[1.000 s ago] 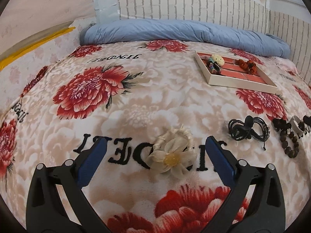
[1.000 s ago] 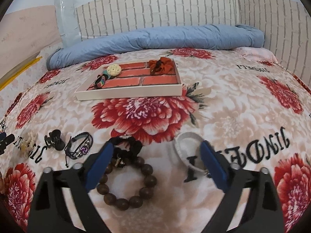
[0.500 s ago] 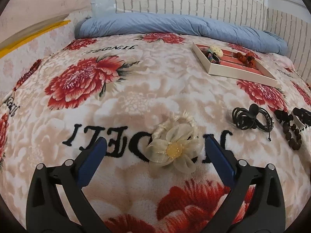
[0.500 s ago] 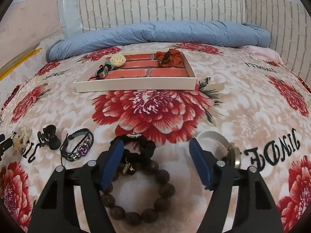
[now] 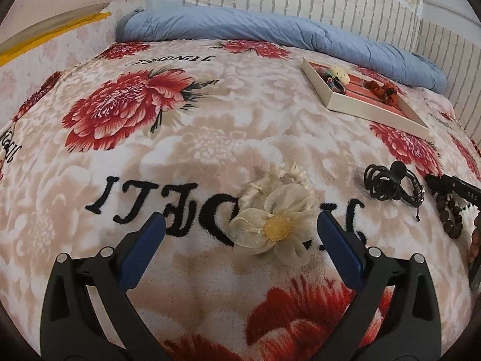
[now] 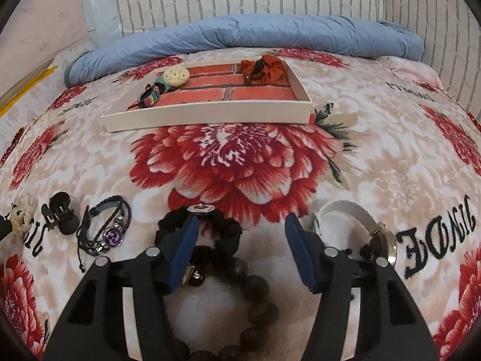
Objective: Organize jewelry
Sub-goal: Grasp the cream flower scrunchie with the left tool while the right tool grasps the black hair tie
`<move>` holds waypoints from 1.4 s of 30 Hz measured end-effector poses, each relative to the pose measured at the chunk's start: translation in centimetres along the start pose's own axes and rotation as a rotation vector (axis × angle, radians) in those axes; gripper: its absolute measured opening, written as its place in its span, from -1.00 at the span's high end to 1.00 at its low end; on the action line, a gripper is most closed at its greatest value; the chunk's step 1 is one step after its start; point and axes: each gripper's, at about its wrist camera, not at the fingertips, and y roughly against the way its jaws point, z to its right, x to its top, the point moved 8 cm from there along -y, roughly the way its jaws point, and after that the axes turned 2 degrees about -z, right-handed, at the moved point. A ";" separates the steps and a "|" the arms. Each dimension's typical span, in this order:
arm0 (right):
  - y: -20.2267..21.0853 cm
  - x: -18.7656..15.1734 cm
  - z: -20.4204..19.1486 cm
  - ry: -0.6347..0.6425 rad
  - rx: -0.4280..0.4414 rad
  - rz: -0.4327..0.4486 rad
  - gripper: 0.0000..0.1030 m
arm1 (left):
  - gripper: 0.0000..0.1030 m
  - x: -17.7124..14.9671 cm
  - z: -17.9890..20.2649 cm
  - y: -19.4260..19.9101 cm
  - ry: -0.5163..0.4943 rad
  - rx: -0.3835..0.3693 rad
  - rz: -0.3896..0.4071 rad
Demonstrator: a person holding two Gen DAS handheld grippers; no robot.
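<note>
- Left wrist view: the left gripper (image 5: 240, 228) hangs low over the bed (image 5: 210, 138) with its jaws spread wide and holding nothing; the cream flower hair tie (image 5: 275, 219) lies on the blanket between the jaws, nearer the right one; ahead and right of the jaws sit a black claw clip (image 5: 390, 182) and a dark bead bracelet (image 5: 451, 216); far ahead to the right is the tray (image 5: 372, 111).
- Right wrist view: the right gripper (image 6: 240, 246) has its jaws partly open and empty; left of the jaws lie the black claw clip (image 6: 60, 216) and a braided cord bracelet (image 6: 109, 228); the black scrunchie (image 6: 222, 228) touches the left jaw's tip; the dark bead bracelet (image 6: 255, 294) lies under and between the jaws; just right of the jaws stands a white-strap watch (image 6: 360, 225); straight ahead, well apart, the tray (image 6: 207, 117) holds a few pieces.
</note>
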 end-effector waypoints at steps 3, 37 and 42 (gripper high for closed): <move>-0.4 -0.1 -0.1 -0.005 0.007 -0.014 -0.06 | -0.79 0.0 0.5 -0.2 -0.021 0.003 -0.005; -1.2 0.5 -0.9 0.053 0.093 -0.057 0.79 | 0.60 0.8 1.2 -1.4 -0.077 0.079 -0.038; 0.1 1.3 0.0 0.056 0.094 -0.010 0.80 | 0.61 1.5 1.3 -0.9 -0.055 0.072 -0.020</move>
